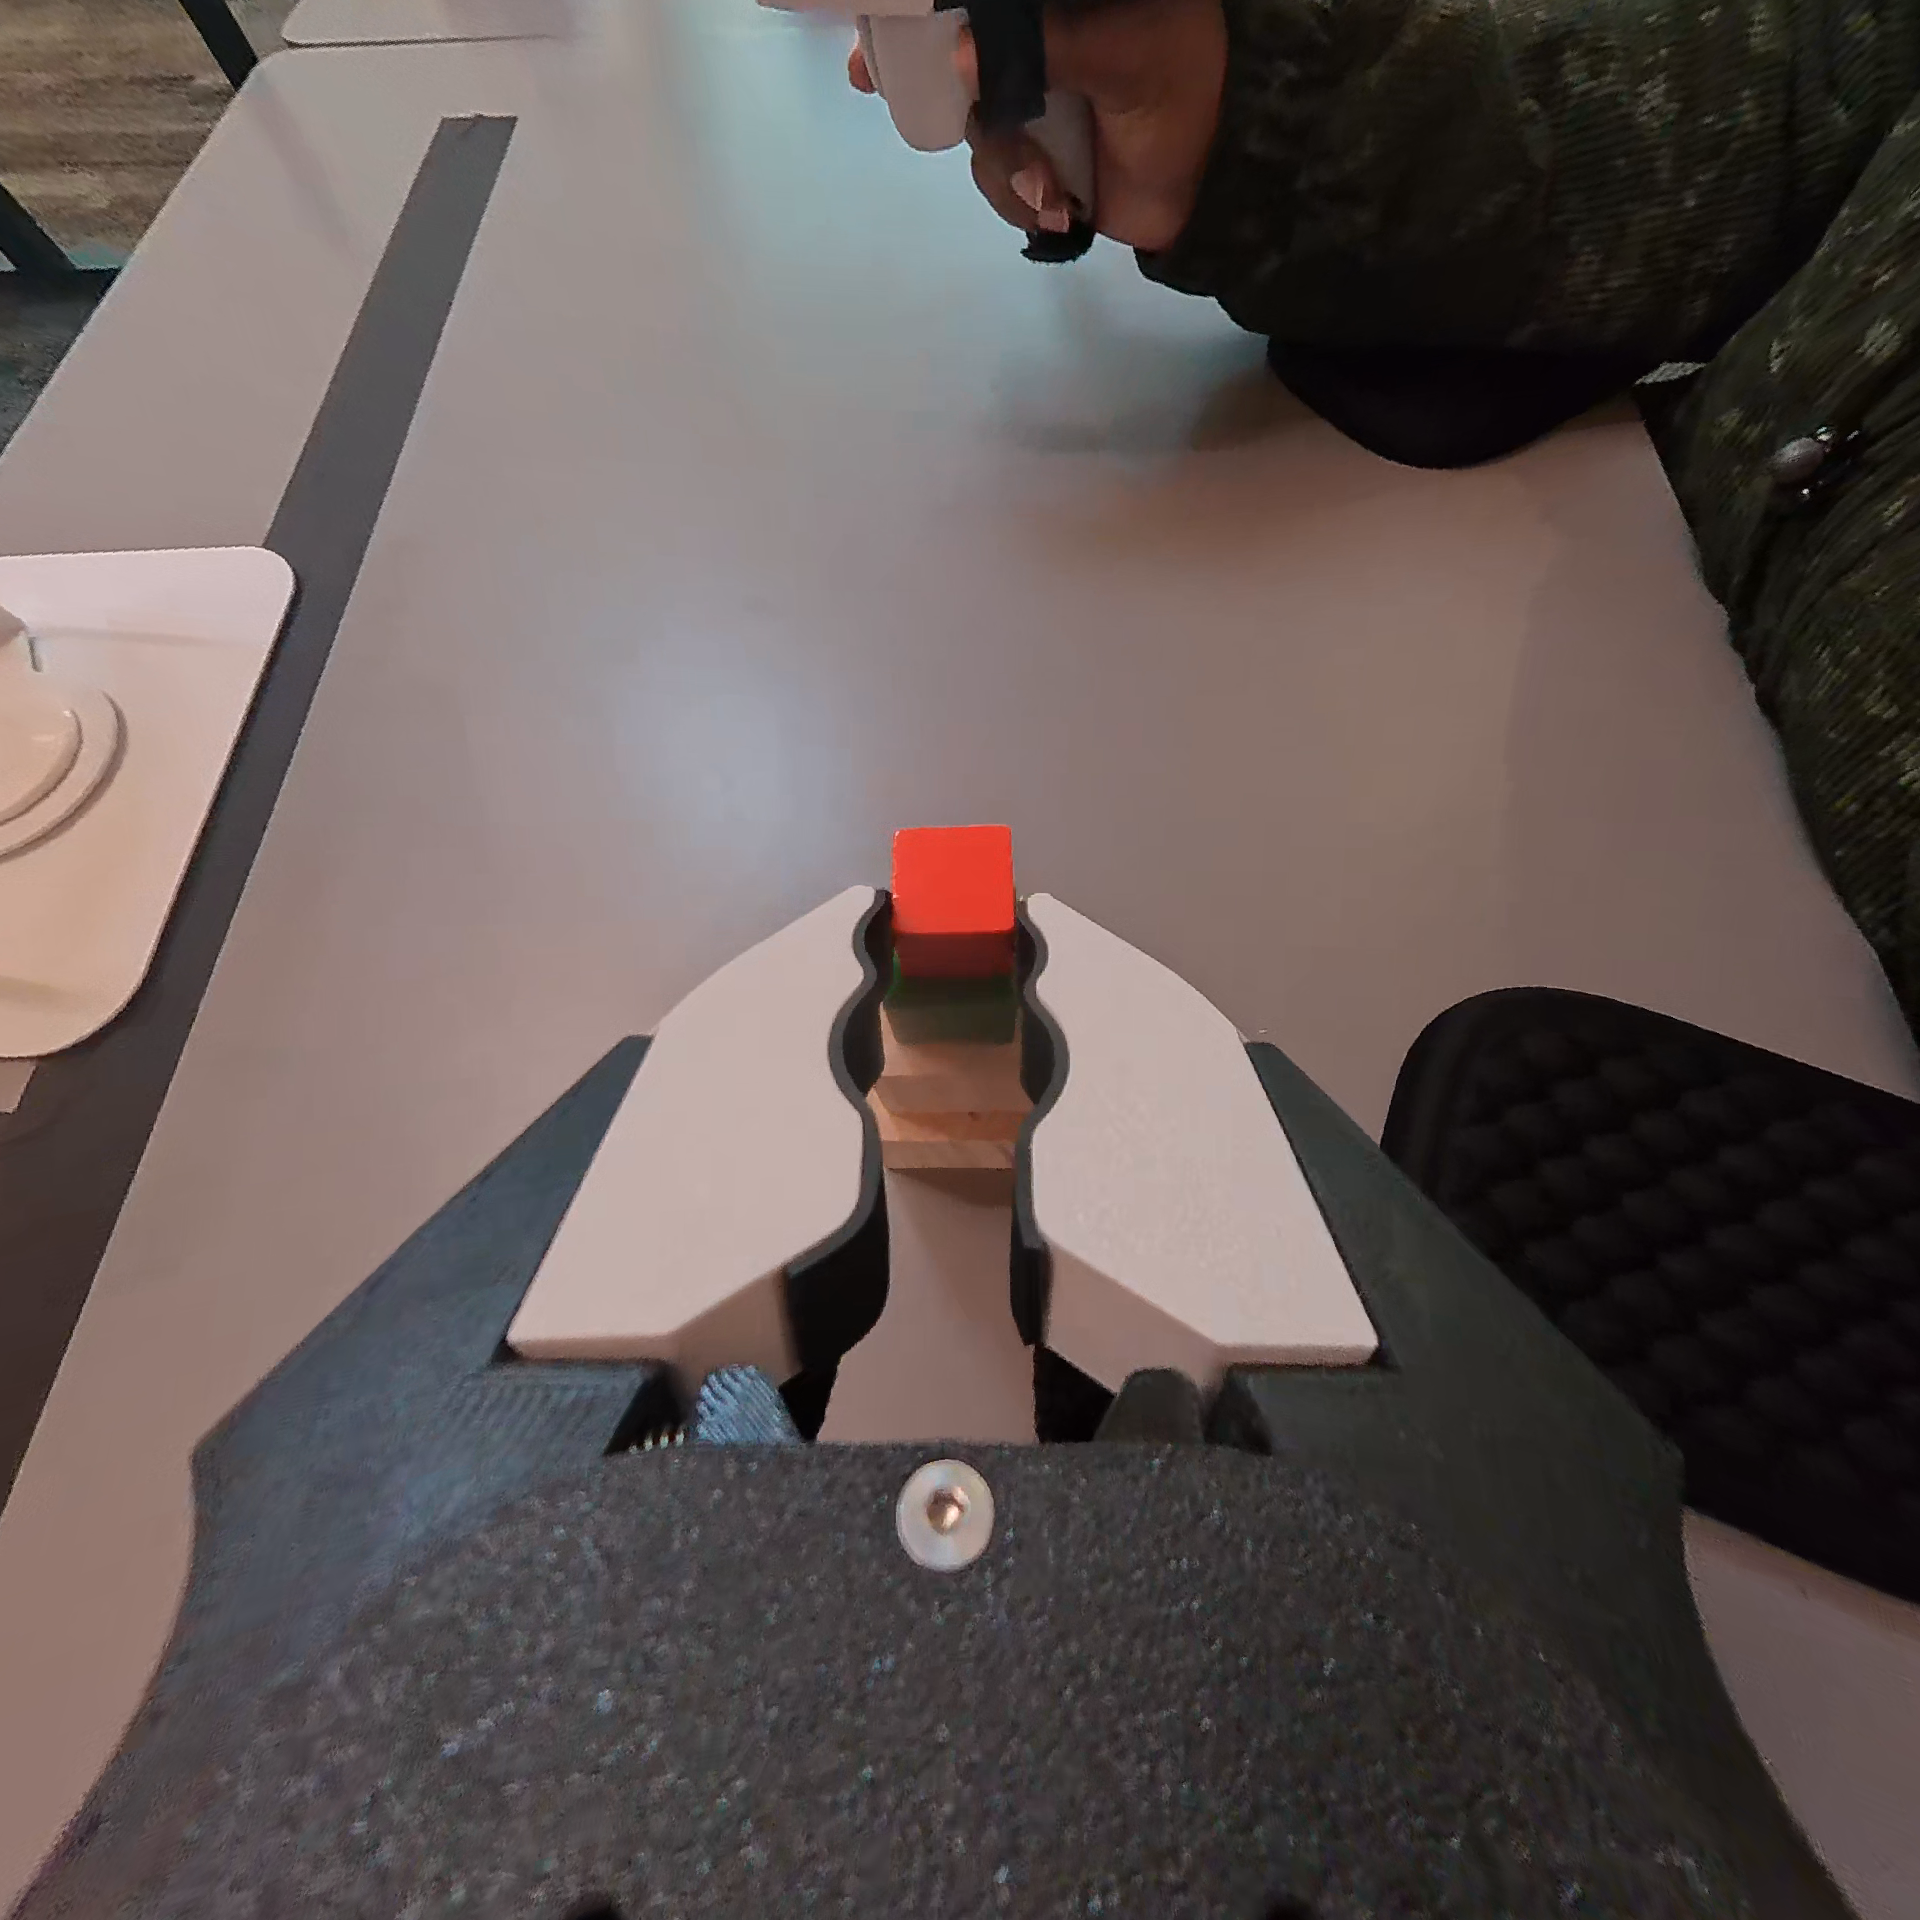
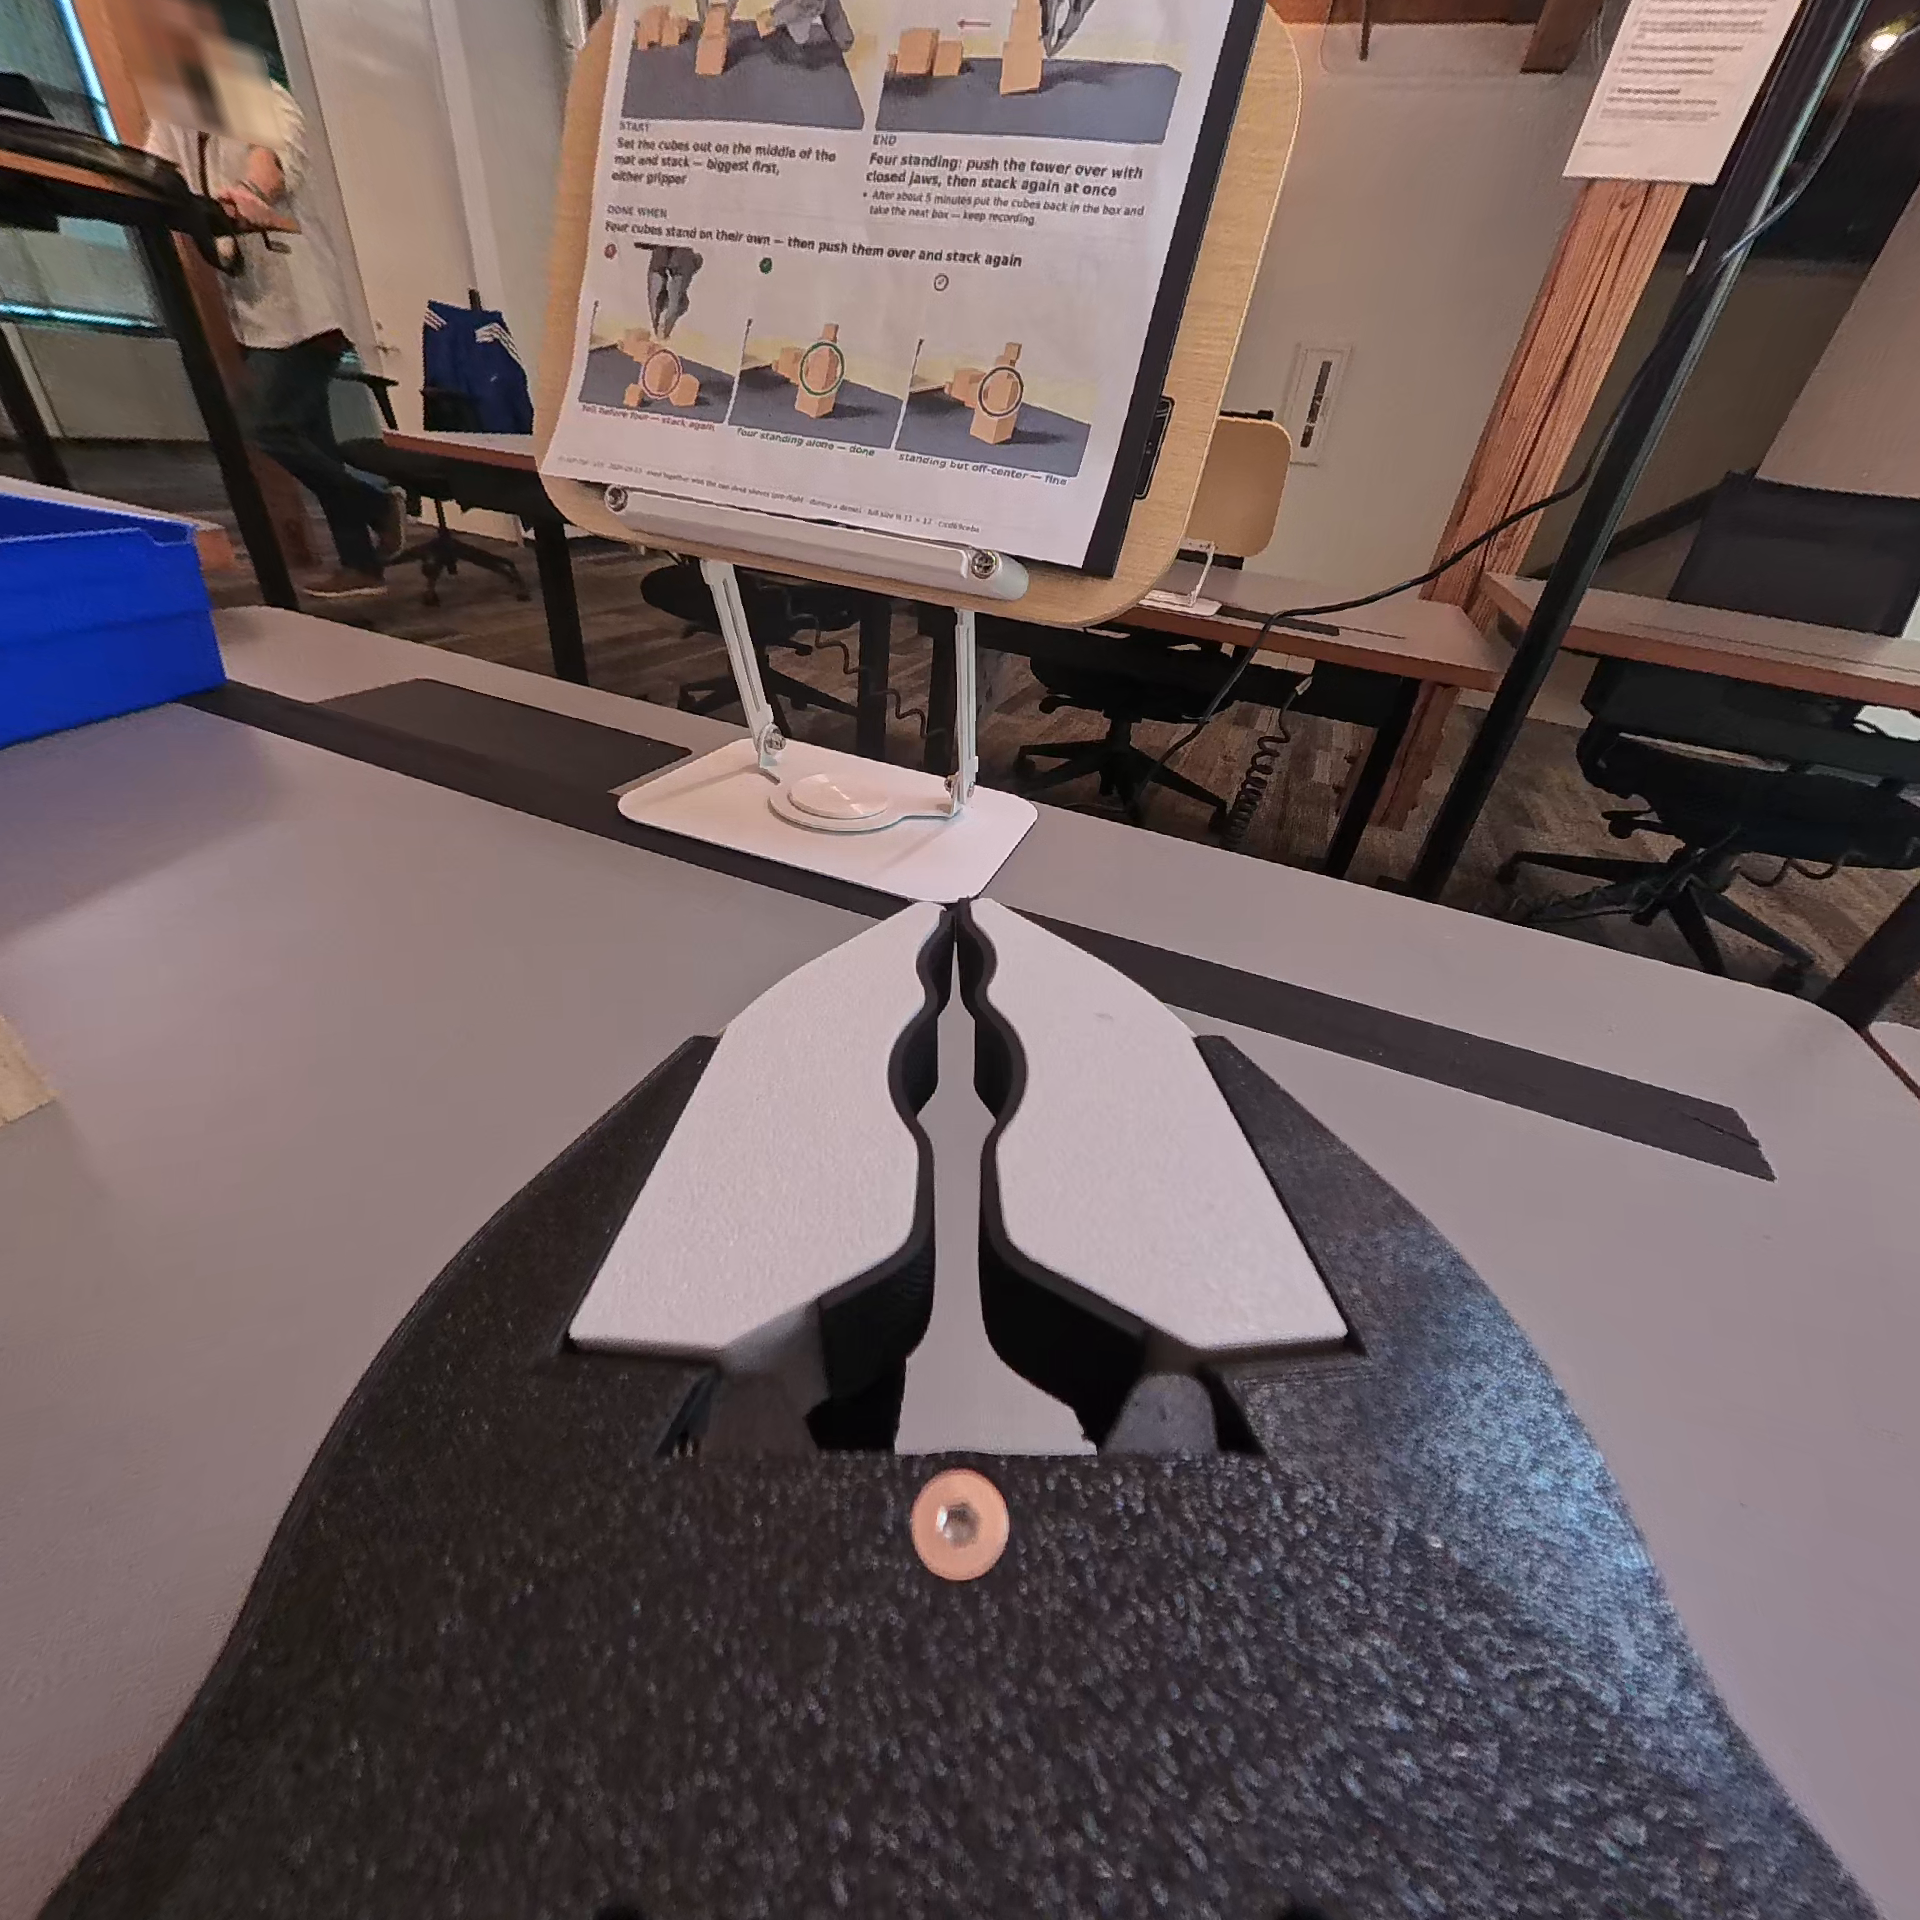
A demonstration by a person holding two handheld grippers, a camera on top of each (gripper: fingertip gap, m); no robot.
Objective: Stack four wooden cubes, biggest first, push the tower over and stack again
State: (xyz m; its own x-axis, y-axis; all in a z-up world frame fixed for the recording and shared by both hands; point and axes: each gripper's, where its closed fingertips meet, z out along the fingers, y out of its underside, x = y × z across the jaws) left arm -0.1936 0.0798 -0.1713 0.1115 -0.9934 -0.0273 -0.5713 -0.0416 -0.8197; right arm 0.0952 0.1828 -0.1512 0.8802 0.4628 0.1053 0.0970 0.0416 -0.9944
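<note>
In the left wrist view a stack of cubes stands on the grey table (image 1: 727, 520). A red cube (image 1: 951, 878) is on top, a green cube (image 1: 951, 1013) is under it, and pale wooden cubes (image 1: 951, 1127) are below. My left gripper (image 1: 954, 904) is shut on the red cube, with its pads against the cube's two sides while the cube rests on the green one. My right gripper (image 2: 957, 909) is shut with nothing between its pads. It hovers over the table in front of a stand's white base (image 2: 831, 821). The stack does not show in the right wrist view.
A person's camouflage sleeve (image 1: 1558, 260) rests on the table beyond the stack. A black padded thing (image 1: 1662, 1299) lies at the right. The stand base (image 1: 104, 779) is at the left, by a black strip (image 1: 395, 343). A blue bin (image 2: 94, 623) is at the far left. Some 30 cm of space lies between my two pairs of fingers.
</note>
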